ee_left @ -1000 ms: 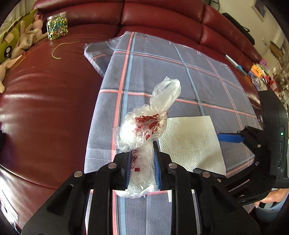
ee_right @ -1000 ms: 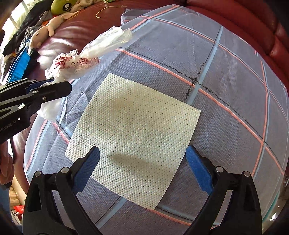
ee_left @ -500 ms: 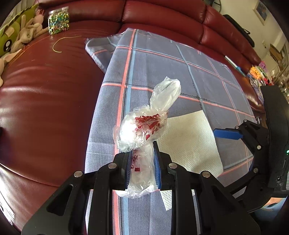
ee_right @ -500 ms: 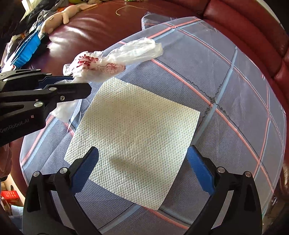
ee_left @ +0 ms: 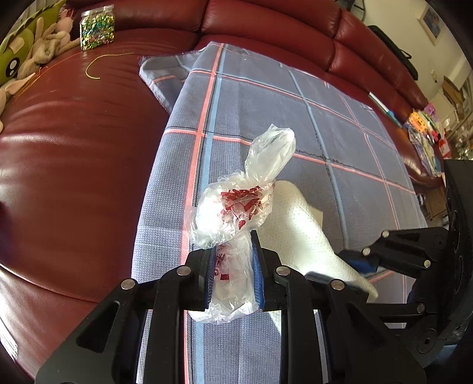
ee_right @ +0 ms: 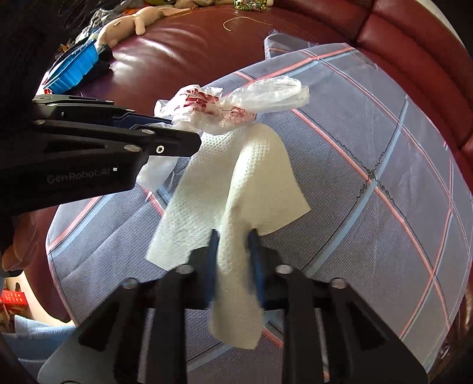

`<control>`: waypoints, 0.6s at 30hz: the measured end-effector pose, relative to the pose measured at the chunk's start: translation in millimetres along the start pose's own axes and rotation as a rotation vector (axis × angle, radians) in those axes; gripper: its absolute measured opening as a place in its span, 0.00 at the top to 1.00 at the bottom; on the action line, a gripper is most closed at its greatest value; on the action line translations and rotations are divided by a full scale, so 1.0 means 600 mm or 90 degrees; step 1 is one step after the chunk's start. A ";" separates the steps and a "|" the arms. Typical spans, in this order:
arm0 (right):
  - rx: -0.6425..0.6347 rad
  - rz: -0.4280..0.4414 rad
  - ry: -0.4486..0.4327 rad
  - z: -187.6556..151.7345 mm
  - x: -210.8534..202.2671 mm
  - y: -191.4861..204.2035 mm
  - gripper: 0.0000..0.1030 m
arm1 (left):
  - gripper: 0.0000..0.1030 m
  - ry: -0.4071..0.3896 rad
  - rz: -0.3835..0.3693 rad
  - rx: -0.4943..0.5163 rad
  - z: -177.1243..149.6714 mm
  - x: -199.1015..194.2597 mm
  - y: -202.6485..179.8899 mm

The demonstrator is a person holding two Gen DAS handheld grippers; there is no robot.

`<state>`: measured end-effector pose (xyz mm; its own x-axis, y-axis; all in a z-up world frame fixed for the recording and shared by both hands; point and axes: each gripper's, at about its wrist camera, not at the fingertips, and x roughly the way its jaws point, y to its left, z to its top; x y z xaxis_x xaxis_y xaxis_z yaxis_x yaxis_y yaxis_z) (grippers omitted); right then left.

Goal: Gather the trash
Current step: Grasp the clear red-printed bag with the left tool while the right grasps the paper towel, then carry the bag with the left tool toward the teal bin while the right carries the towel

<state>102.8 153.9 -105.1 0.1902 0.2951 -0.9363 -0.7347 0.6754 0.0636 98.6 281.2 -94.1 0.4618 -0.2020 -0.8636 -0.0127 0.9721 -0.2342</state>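
Note:
My left gripper (ee_left: 232, 254) is shut on a crumpled clear plastic bag with red print (ee_left: 236, 206), held above the checked cloth (ee_left: 266, 97). From the right wrist view that same left gripper (ee_right: 189, 138) and its plastic bag (ee_right: 236, 103) show at the upper left. My right gripper (ee_right: 233, 239) has closed on a white paper towel (ee_right: 254, 177); the sheet is bunched between the blue pads and drapes down on both sides. In the left wrist view the paper towel (ee_left: 304, 224) rises in a fold toward the right gripper (ee_left: 340, 268).
A grey checked cloth (ee_right: 384, 133) covers a dark red leather sofa (ee_left: 74, 153). A jar of glittery bits (ee_left: 97, 26) and soft toys (ee_left: 38, 53) sit at the far left. A blue basket (ee_right: 74, 68) lies at the sofa's end. Colourful clutter (ee_left: 425, 130) lies far right.
The right gripper went from wide open over the flat paper towel to shut on it, and the sheet is now pinched up into a fold. The left gripper still holds the bag.

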 end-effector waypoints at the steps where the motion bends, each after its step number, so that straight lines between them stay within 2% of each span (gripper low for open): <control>1: 0.010 0.010 0.003 -0.003 -0.001 -0.007 0.95 | 0.79 -0.001 -0.001 0.000 0.000 -0.001 -0.003; 6: 0.090 0.034 -0.014 -0.032 -0.037 -0.063 0.97 | 0.79 -0.005 -0.012 0.001 -0.003 -0.008 -0.023; 11: 0.171 0.007 -0.054 -0.071 -0.098 -0.138 0.97 | 0.79 -0.012 -0.030 0.027 0.002 -0.013 -0.075; 18: 0.288 -0.044 -0.103 -0.151 -0.175 -0.252 0.97 | 0.79 -0.018 -0.065 0.075 0.016 -0.011 -0.185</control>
<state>134.6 -40.5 -47.5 0.3545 0.3163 -0.8800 -0.3664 0.9128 0.1805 105.3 175.8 -58.2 0.4807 -0.2994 -0.8242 0.1398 0.9541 -0.2650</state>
